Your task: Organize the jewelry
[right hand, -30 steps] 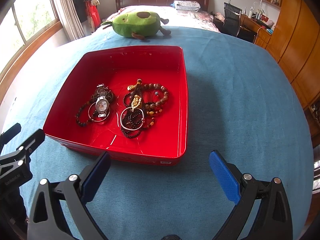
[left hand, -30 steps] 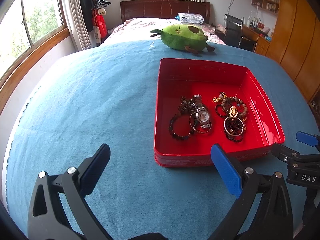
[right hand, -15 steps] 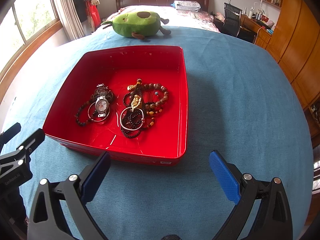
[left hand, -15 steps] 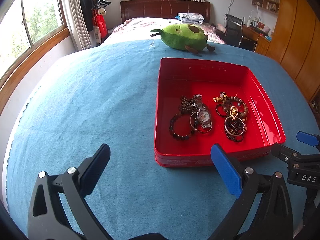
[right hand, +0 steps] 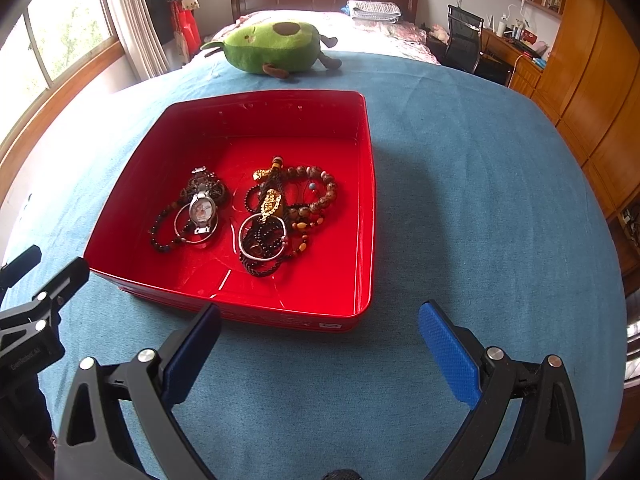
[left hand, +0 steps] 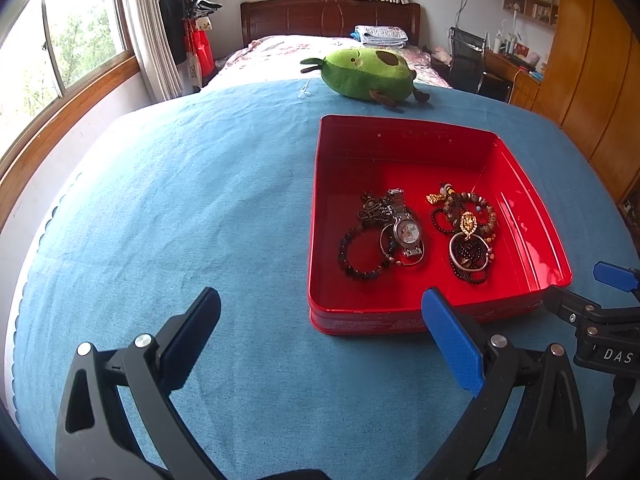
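A red tin tray (left hand: pixel 400 132) (right hand: pixel 366 200) sits on the blue cloth. Inside lie a silver wristwatch (left hand: pixel 406 230) (right hand: pixel 202 208), a dark bead bracelet (left hand: pixel 358 254) (right hand: pixel 164 232), and a tangled pile of bead bracelets with a gold pendant and a silver bangle (left hand: pixel 468 232) (right hand: pixel 280 216). My left gripper (left hand: pixel 320 330) is open and empty, just short of the tray's near left corner. My right gripper (right hand: pixel 318 344) is open and empty, just short of the tray's near right corner.
A green avocado plush toy (left hand: pixel 366 74) (right hand: pixel 276 46) lies beyond the tray. The blue cloth (left hand: pixel 180 200) covers the whole surface. A bed, a window, a desk with a chair and wooden wardrobes stand behind.
Both grippers have barely moved; the left view has drifted back very slightly. The jewelry and tray have not moved.
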The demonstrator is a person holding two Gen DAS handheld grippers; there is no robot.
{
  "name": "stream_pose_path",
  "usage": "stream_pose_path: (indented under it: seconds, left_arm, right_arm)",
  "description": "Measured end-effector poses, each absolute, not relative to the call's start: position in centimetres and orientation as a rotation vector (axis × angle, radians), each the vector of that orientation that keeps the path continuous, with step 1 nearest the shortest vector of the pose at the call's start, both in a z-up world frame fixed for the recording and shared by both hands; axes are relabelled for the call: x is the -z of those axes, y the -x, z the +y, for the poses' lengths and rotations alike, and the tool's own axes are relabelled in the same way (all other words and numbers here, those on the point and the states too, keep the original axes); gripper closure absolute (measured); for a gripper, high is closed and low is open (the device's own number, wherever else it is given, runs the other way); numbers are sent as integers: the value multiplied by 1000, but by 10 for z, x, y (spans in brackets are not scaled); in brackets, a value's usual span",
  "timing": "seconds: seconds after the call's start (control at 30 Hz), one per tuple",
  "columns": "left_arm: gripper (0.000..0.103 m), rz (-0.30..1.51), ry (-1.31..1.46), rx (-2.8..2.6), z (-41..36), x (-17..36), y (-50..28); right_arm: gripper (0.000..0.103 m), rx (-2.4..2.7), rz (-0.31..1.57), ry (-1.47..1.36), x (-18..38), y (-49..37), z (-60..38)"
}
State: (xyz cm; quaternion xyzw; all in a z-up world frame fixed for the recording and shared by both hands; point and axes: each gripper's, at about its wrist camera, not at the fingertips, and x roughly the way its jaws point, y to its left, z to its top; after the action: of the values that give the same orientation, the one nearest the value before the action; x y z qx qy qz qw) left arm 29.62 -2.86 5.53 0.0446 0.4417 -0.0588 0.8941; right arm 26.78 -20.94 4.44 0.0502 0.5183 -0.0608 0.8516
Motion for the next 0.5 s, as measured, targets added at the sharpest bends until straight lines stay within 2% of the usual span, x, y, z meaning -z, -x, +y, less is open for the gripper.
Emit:
stream_pose_path:
  seconds: [0.5]
  left_arm:
    - [3, 916, -95, 127, -30, -54, -297]
  right_arm:
    - [4, 128, 1094, -106, -43, -269, -210]
